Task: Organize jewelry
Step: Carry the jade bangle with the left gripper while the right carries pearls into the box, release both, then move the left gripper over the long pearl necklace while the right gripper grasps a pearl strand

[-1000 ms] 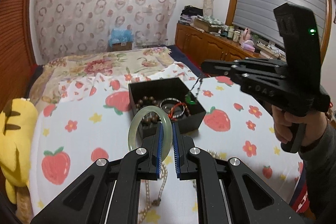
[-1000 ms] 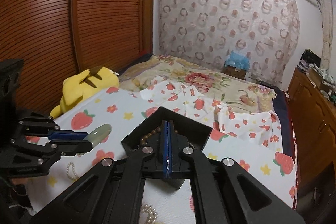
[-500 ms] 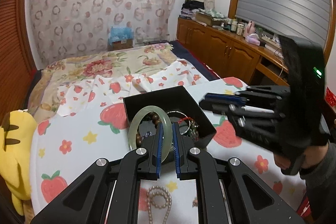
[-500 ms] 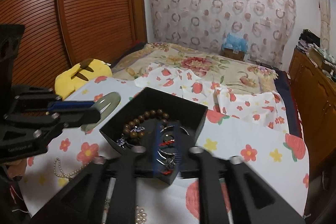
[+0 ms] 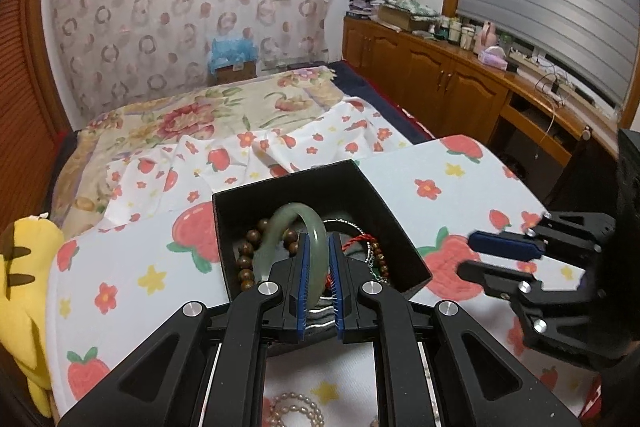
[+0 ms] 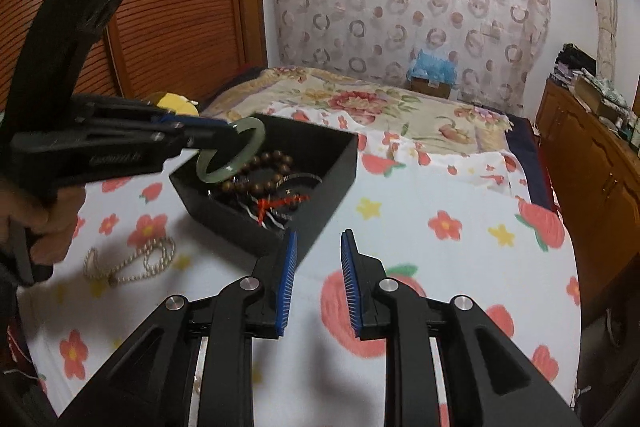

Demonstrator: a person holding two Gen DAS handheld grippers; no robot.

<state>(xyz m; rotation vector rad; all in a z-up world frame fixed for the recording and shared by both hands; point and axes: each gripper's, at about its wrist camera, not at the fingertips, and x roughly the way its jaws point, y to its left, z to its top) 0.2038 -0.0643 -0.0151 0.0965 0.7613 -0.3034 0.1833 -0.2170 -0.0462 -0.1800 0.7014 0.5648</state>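
My left gripper point(image 5: 318, 247) is shut on a pale green jade bangle point(image 5: 286, 227) and holds it over the open black jewelry box point(image 5: 360, 187). In the right wrist view the bangle point(image 6: 234, 155) hangs from the left gripper point(image 6: 230, 129) above the box point(image 6: 332, 179). The box holds a brown bead bracelet point(image 6: 272, 163), a red cord point(image 6: 280, 203) and silver chains. My right gripper point(image 6: 316, 251) is open and empty, low over the cloth just right of the box. It shows in the left wrist view point(image 5: 480, 255) too. A pearl necklace point(image 6: 132, 263) lies on the cloth left of the box.
The box sits on a white cloth with strawberries and flowers point(image 6: 460, 227) over a table beside a bed point(image 5: 200, 115). A yellow plush toy point(image 5: 20, 267) lies at the left edge. Wooden cabinets point(image 5: 460, 87) run along the right wall.
My left gripper has carried the bangle forward and down over the box. My right gripper has opened, dropped the dark necklace it held into the box and drawn back to the right.
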